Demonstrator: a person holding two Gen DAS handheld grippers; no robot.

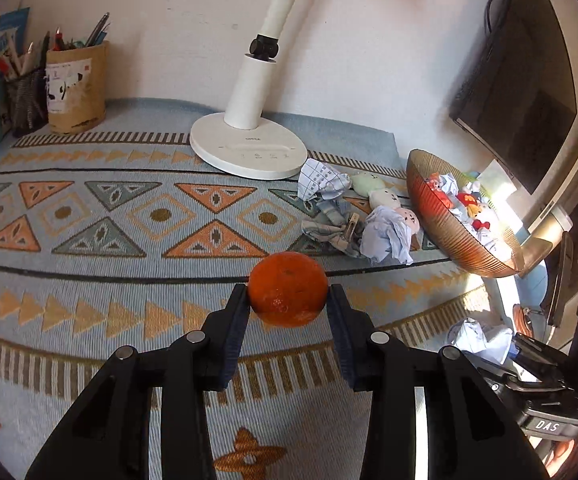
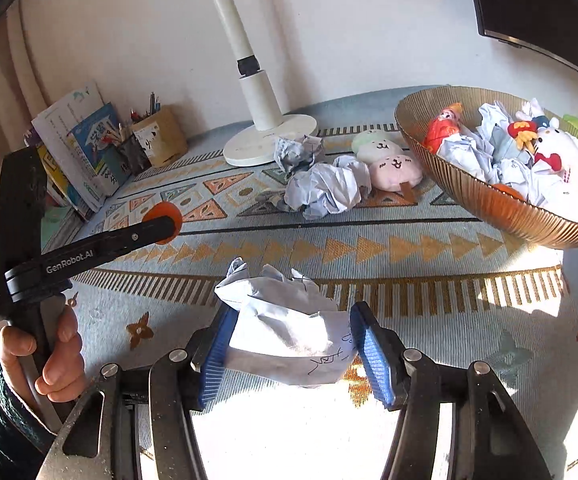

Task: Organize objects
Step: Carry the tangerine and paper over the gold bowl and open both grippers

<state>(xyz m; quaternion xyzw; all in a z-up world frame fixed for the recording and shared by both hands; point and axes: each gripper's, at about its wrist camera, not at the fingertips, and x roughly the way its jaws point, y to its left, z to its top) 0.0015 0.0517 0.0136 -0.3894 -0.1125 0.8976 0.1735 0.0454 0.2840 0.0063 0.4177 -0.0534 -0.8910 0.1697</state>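
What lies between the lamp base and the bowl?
Crumpled paper balls and two plush toys lie between the lamp base and the bowl, clearest in the right wrist view.

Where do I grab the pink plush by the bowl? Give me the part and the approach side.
Pinch the pink plush across its rounded top from above. It lies low and dome-shaped, with crumpled paper against its left, a green plush behind and the bowl close on the right, so side approaches look crowded.

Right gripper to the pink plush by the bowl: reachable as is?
Probably not yet: the right gripper is shut on a crumpled paper, and more paper wads lie before the pink plush.
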